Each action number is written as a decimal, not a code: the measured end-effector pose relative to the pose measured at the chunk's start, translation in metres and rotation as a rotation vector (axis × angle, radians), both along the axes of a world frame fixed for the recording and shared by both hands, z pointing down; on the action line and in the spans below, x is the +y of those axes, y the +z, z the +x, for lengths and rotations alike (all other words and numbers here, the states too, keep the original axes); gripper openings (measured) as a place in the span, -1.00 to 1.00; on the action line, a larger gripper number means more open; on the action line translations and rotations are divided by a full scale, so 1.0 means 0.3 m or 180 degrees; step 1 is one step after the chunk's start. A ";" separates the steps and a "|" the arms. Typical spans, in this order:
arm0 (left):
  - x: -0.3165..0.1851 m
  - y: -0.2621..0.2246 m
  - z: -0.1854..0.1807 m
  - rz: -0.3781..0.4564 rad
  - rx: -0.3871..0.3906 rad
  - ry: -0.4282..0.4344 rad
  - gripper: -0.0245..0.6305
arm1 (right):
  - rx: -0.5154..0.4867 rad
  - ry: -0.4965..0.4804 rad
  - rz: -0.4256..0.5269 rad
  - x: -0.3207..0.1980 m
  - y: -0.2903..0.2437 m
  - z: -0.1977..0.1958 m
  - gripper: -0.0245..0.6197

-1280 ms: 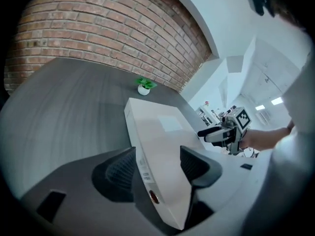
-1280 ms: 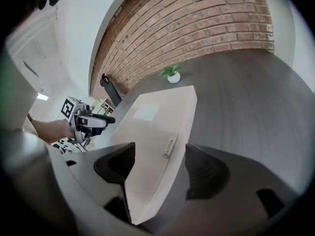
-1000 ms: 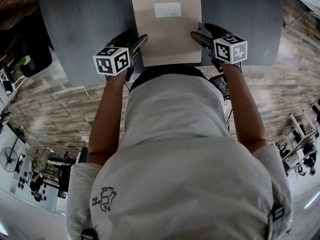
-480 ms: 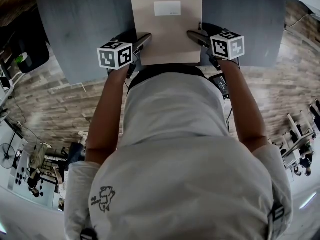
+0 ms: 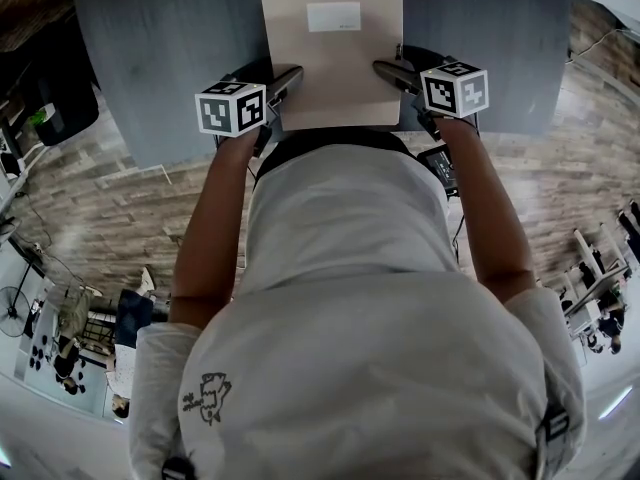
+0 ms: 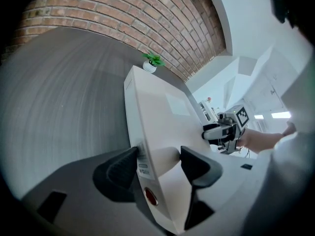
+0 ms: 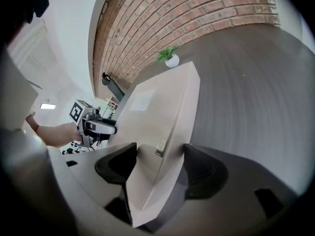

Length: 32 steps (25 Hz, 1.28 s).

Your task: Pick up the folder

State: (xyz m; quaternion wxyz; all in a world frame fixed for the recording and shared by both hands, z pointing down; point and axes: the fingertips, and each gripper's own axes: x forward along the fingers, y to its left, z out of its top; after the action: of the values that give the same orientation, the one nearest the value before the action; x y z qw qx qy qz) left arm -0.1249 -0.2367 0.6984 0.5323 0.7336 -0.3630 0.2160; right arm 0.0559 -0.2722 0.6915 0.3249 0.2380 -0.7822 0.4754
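Note:
A thick beige folder (image 5: 330,68) with a white label lies flat on the grey table (image 5: 160,48). My left gripper (image 5: 284,78) straddles its near left edge. In the left gripper view one jaw sits beside the folder's (image 6: 157,107) spine and the other over its top face, with a gap showing, so this gripper (image 6: 160,159) is open. My right gripper (image 5: 386,68) straddles the near right edge the same way. Its jaws have just been closing with the folder's (image 7: 157,107) edge between them, and this gripper (image 7: 160,159) is still open.
A small potted plant (image 6: 152,63) stands at the far end of the table, against a brick wall (image 7: 197,18). The table's near edge runs just below both grippers, and the person's body is right behind it. Wood floor surrounds the table.
Both grippers have moved inward from beside the folder's near corners, so their fingers now lie over its left and right edges. The folder stays flat on the table.

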 end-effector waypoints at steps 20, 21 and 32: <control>0.051 -0.125 -0.035 0.0231 -0.0172 0.0096 -0.06 | 0.0057 0.0030 0.0270 0.048 -0.121 -0.039 -0.02; 0.052 -0.137 -0.040 0.0260 -0.0194 0.0105 -0.06 | 0.0053 0.0045 0.0293 0.051 -0.126 -0.041 -0.02; 0.060 -0.303 -0.112 0.0670 -0.0297 0.0118 -0.07 | 0.0015 0.0194 0.0776 0.072 -0.301 -0.106 -0.05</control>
State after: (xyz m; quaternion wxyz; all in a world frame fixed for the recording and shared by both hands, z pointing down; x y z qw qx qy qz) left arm -0.1583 -0.2188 0.6076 0.4307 0.7812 -0.3944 0.2203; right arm 0.0240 -0.2506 0.6011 0.2809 0.3005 -0.8258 0.3858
